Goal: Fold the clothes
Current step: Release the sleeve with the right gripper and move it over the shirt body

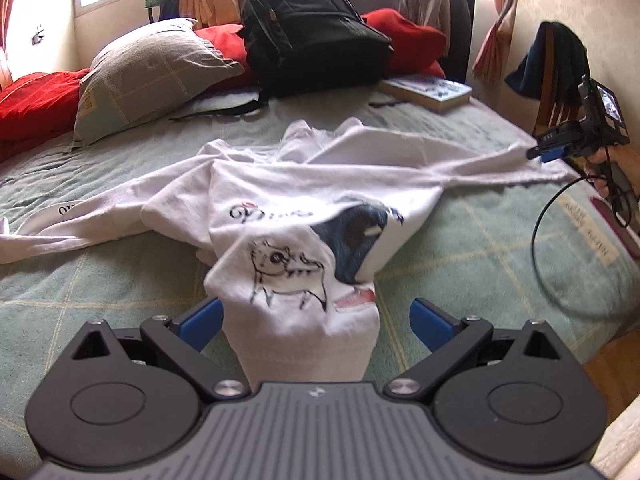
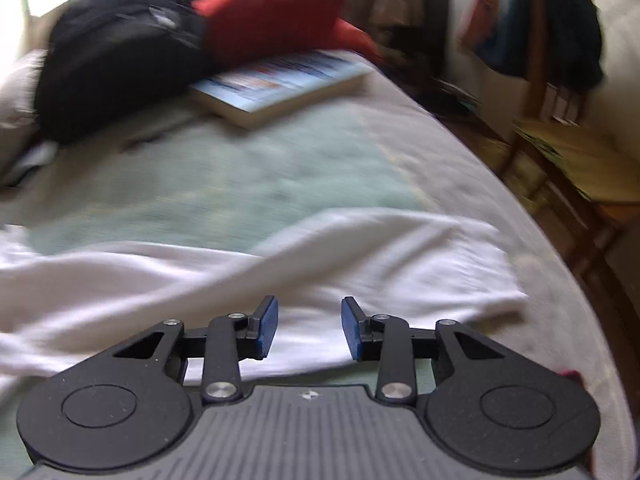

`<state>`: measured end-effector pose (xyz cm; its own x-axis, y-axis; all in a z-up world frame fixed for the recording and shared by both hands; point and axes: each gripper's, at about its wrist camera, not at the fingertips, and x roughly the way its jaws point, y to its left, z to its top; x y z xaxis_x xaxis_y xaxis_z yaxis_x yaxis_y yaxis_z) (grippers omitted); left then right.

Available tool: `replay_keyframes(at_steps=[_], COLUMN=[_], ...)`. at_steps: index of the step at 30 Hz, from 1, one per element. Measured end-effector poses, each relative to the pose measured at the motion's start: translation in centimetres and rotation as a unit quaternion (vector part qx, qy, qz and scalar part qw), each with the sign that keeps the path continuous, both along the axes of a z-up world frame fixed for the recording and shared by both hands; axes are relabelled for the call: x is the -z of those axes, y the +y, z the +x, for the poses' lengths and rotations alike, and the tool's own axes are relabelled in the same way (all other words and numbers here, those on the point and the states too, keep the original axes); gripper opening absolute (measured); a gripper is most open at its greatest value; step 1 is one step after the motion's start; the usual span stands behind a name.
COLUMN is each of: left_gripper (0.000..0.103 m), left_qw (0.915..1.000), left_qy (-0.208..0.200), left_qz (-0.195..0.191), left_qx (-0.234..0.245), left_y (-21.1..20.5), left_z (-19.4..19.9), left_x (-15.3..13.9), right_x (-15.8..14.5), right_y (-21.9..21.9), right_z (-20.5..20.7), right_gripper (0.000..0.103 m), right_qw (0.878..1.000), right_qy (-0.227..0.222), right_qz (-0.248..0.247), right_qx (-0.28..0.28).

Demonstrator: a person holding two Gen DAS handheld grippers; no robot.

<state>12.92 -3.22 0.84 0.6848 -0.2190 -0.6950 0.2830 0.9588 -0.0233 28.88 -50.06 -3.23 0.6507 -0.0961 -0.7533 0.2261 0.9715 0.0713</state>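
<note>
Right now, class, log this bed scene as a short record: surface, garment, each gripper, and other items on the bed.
surface: bed with a green checked cover
garment: white printed T-shirt, crumpled and unfolded, one end draped up between the left fingers
left gripper: jaws wide apart with shirt fabric bunched between them, not pinched
right gripper: open in its own view, hovering over a white sleeve edge
other items: black backpack, book, grey pillow, red cushions
</note>
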Motion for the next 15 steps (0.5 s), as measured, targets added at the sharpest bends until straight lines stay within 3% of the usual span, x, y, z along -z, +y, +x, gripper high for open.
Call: replay_keyframes(at_steps=[5, 11, 15], left_gripper=[0.099, 0.099, 0.099], left_qw=[0.9999, 0.9992, 0.9981], left_qy=[-0.003, 0.001, 0.004], left_qz=[-0.007, -0.013, -0.026], left_qx=[-0.015, -0.039, -0.056], left_y=[1.3, 3.3, 5.1], left_z=[0.1, 0.0, 0.2], left_x=[0.0, 0.4, 0.7], right_x=[-2.7, -3.6, -3.0], right_y=[7.7, 16.7, 21.4], right_z=[0.6, 2.6, 3.4], right_gripper=[0.046, 0.046, 0.046], right_qw=[0.992, 0.965, 0.948], right_qy=[-0.036, -0.04, -0.029], right_qz=[0.025, 0.072, 0.078], right_qx=[-0.121, -0.25, -0.307])
